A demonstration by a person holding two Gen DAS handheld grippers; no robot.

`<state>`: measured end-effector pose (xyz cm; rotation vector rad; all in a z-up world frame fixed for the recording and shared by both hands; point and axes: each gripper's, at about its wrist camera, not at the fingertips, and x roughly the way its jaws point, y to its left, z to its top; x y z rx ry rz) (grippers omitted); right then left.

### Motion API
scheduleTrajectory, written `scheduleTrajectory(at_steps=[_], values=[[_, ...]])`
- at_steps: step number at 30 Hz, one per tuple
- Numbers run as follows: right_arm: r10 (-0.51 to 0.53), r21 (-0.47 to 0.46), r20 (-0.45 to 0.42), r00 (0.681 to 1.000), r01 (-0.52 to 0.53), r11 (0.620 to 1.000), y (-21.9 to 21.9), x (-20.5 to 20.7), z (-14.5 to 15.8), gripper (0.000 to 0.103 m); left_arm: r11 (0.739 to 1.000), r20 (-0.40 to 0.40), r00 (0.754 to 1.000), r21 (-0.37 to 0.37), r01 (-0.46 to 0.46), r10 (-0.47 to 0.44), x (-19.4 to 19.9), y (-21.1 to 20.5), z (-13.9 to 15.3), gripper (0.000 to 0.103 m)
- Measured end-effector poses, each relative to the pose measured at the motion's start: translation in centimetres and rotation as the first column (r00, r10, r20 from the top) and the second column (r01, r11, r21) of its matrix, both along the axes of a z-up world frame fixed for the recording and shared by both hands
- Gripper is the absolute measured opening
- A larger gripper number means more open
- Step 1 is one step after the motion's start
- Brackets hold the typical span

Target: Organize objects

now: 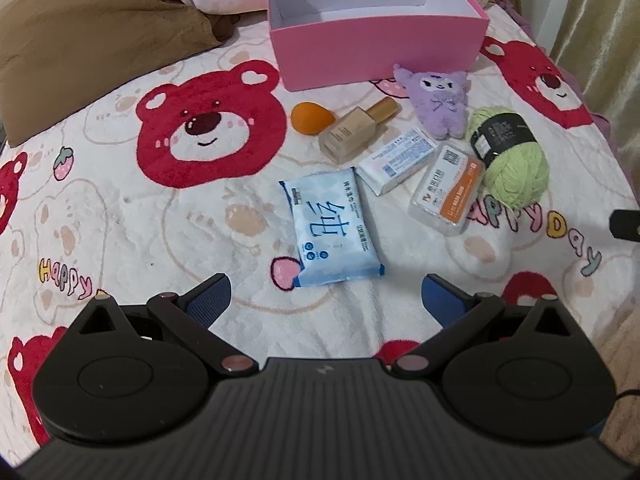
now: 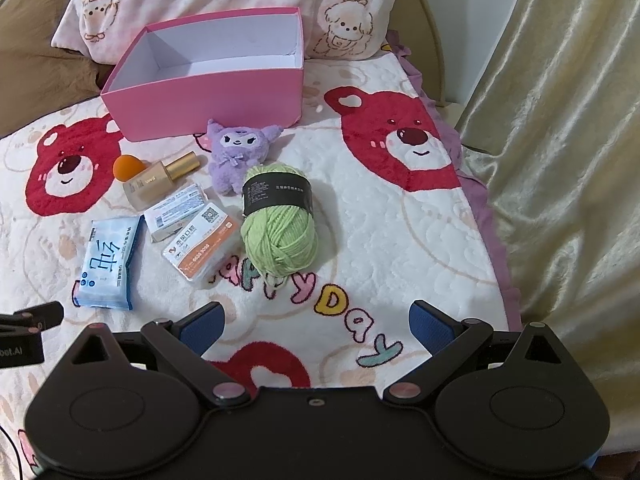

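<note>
Two "HAPPY DAY" prints (image 2: 344, 312) mark the blanket (image 2: 400, 232).

Both views forward over bedspread (image 1: 120, 208)

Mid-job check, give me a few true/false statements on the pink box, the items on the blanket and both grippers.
1. The pink cardboard box already holds the purple plush toy. False: the visible interior is bare; the plush lies in front of it.
2. The left gripper is open and holds nothing. True.
3. The green yarn ball wears a black paper band. True.
4. The orange egg-shaped makeup sponge lies beside the beige gold-capped foundation bottle. True.
5. The right gripper grips the blue tissue pack. False: it is open, empty.
</note>
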<state>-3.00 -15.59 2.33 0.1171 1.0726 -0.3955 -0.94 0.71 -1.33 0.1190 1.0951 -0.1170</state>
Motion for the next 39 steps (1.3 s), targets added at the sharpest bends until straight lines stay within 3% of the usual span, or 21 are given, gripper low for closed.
scheduleTrajectory(at_steps=[12, 19, 25, 28, 30, 31, 34, 36, 39], values=[[-0.003, -0.001, 0.002, 1.000, 0.003, 1.000, -0.1, -0.1, -0.1, 0.100, 1.000, 0.023, 1.000, -0.014, -0.013, 0.013, -0.4, 0.1, 1.1, 0.103], [0.014, 0.008, 0.106, 0.994, -0.015, 1.000, -0.8, -0.9, 0.7, 0.100, 1.000, 0.074, 0.997, 0.007, 0.015, -0.015, -0.2, -0.6, 2.8, 0.103], [0.109, -0.201, 0.230, 0.967, -0.063, 0.978, -1.5, -1.0, 2.6, 0.100, 0.996, 0.114, 0.989, 0.026, 0.087, -0.089, 2.3, -2.5, 5.5, 0.103], [0.198, -0.242, 0.234, 0.952, -0.140, 0.960, -2.3, 0.3, 2.6, 0.100, 0.991, 0.138, 0.982, -0.012, 0.131, -0.128, 4.1, -3.6, 6.8, 0.103], [0.250, -0.229, 0.213, 0.944, -0.201, 0.953, -2.8, 1.3, 1.9, 0.098, 0.988, 0.157, 0.976, -0.012, 0.153, -0.149, 5.3, -4.7, 7.0, 0.103], [0.253, -0.205, 0.199, 0.947, -0.213, 0.955, -3.3, 1.9, 1.4, 0.091, 0.986, 0.172, 0.972, -0.022, 0.166, -0.160, 5.9, -5.2, 7.0, 0.103], [0.259, -0.105, 0.197, 0.946, -0.242, 0.964, -4.5, 3.1, -0.4, 0.088, 0.966, 0.172, 0.966, -0.141, 0.217, -0.192, 7.2, -6.6, 6.3, 0.103], [0.300, -0.096, 0.196, 0.934, -0.286, 0.953, -4.3, 3.3, -1.9, 0.088, 0.953, 0.162, 0.965, -0.190, 0.234, -0.205, 7.7, -7.6, 5.5, 0.103], [0.359, -0.033, 0.182, 0.915, -0.359, 0.933, -4.5, 4.4, -3.8, 0.089, 0.960, 0.144, 0.971, -0.180, 0.217, -0.192, 8.8, -9.4, 3.7, 0.101]])
